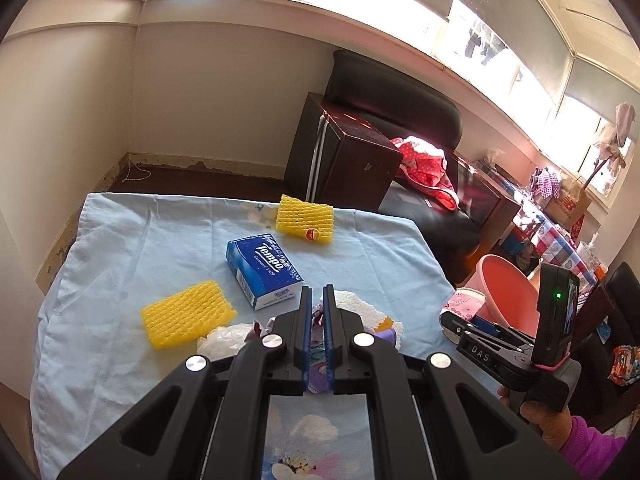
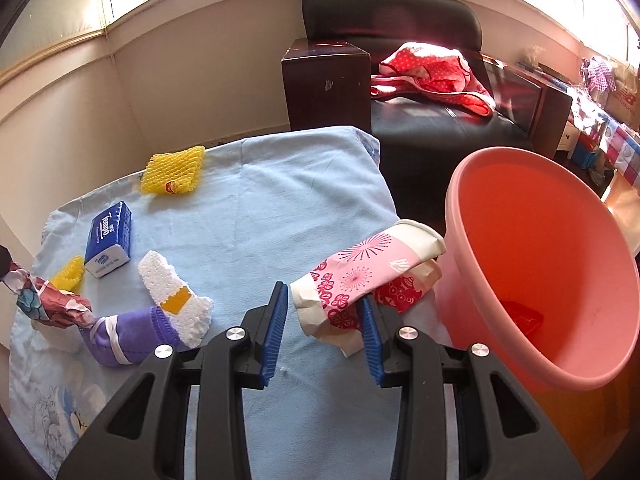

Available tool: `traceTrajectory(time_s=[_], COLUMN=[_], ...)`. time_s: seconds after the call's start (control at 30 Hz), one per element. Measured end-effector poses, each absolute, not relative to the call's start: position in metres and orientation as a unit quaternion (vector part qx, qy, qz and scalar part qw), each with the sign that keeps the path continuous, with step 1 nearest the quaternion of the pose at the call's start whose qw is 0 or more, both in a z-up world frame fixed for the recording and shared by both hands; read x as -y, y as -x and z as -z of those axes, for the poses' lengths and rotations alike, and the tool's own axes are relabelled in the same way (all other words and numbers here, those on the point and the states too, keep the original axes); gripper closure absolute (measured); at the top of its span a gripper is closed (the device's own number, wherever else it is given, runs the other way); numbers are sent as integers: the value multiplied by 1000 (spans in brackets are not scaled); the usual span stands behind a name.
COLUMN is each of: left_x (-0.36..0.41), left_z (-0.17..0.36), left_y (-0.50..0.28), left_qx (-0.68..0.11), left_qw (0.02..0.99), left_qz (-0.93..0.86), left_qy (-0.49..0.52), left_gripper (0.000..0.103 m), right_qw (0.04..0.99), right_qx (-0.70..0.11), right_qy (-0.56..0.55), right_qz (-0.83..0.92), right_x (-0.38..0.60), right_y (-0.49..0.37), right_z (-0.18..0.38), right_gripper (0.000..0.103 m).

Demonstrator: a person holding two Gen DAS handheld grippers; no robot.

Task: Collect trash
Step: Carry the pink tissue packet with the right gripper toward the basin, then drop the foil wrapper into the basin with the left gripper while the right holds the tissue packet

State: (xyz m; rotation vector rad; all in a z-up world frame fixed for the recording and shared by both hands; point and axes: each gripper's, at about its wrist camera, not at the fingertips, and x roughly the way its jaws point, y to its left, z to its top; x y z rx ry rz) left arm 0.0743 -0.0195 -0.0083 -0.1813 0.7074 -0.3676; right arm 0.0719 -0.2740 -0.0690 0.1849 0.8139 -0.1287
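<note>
Right claw (image 2: 325, 322) of mine hangs spread around the flattened pink paper cup (image 2: 370, 270) on the worktop (image 2: 280, 184) beside the pink bin (image 2: 540, 264), so I judge squeezing comes next, while my left claw (image 1: 317, 312) pinches a crumpled floral wrapper (image 2: 48, 304).

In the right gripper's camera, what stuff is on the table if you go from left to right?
Crumpled wrapper → blue Tempo tissue pack → yellow foam net → pink flowered paper cup → pink bucket.
</note>
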Motion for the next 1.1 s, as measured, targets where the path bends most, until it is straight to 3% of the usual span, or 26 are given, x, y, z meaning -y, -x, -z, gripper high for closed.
traceTrajectory(time_s=[0.07, 0.47, 0.53, 0.7, 0.87, 1.1], left_x=[20, 40, 52, 93, 140, 207], left_z=[8, -14, -21, -38, -53, -67], left_y=[-74, -81, -82, -81, -76, -68], left_qx=[-343, -338, -334, -320, -303, -290], left_qw=[918, 914, 913, 912, 908, 893], left_qz=[180, 202, 212, 246, 285, 343], left_qy=[88, 98, 95, 73, 51, 21], left_gripper=[98, 99, 99, 99, 99, 99], right_qw=[910, 930, 936, 945, 944, 948], right_qx=[-398, -349, -335, -309, -301, -277], right_qy=[-99, -115, -108, -113, -138, -153], right_qz=[51, -12, -8, 0, 7, 29], right_x=[281, 291, 294, 314, 344, 379], right_y=[-71, -28, -21, -7, 4, 25], right_z=[68, 34, 26, 12, 9, 5], right_gripper=[71, 72, 77, 77, 93, 95])
